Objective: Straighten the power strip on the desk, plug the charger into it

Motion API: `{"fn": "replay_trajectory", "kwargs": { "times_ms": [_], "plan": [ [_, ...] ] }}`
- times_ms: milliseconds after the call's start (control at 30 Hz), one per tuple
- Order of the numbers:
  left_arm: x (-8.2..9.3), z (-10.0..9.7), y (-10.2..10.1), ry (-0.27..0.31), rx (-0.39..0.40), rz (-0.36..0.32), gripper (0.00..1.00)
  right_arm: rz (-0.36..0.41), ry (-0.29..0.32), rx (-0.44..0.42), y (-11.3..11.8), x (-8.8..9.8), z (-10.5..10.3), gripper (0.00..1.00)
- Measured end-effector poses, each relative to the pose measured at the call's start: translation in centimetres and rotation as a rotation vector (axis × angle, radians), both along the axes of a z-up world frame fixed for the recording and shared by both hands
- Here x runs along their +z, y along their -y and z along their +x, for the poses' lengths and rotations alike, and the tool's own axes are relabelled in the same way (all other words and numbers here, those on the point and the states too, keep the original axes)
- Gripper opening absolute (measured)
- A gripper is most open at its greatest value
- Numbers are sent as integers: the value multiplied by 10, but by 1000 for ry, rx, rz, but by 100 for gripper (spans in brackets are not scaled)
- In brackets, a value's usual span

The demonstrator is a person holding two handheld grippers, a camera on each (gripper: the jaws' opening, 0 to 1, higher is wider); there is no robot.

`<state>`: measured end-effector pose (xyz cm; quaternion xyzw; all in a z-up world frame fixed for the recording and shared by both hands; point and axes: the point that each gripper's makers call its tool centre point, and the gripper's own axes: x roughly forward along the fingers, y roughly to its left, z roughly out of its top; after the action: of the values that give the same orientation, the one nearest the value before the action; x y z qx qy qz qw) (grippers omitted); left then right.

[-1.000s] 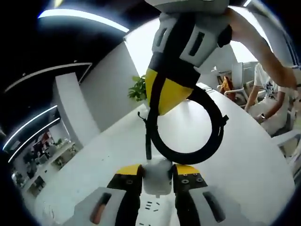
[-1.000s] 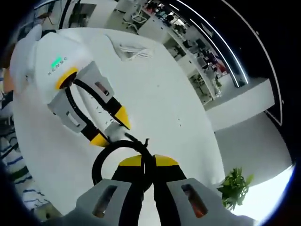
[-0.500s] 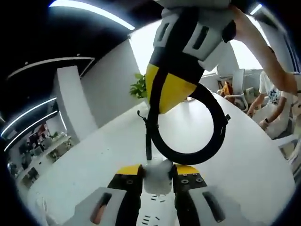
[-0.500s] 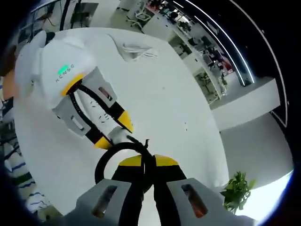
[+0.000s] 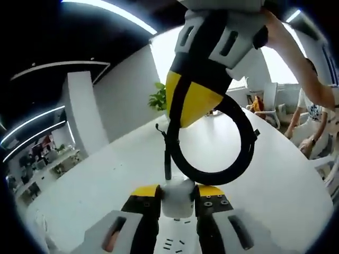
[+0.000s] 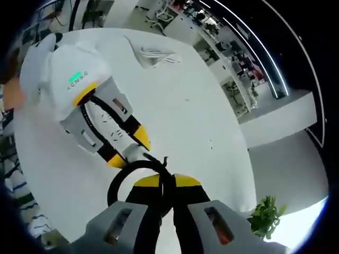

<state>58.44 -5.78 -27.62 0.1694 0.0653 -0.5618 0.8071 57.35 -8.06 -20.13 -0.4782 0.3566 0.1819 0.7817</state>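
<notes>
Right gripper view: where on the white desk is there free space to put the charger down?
The desk is bare between the left gripper and the plant. It is crowded at the far edge by the white cable bundle, and near the coiled black cable.

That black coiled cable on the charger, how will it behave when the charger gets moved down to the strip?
The black cable is bound in a loop, so it will probably hold that shape and swing rather than drape. The right hand-held gripper pinches it near the tie, which should limit swaying. The white charger looks rigid.
</notes>
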Motion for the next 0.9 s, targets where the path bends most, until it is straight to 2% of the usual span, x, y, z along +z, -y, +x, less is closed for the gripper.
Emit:
{"fn": "replay_trajectory", "kwargs": {
  "times_ms": [333, 567, 900],
  "plan": [
    [0, 3, -2, -19, -28, -31, 24, -6, -14, -3, -5, 1, 3, 4],
    [0, 6, 0, -23, -54, -22, 24, -4, -27, -8, -6, -1, 3, 4],
    [-2, 7, 1, -25, -78, -17, 23, 42, -54, -6, -6, -6, 0, 5]
  ]
}}
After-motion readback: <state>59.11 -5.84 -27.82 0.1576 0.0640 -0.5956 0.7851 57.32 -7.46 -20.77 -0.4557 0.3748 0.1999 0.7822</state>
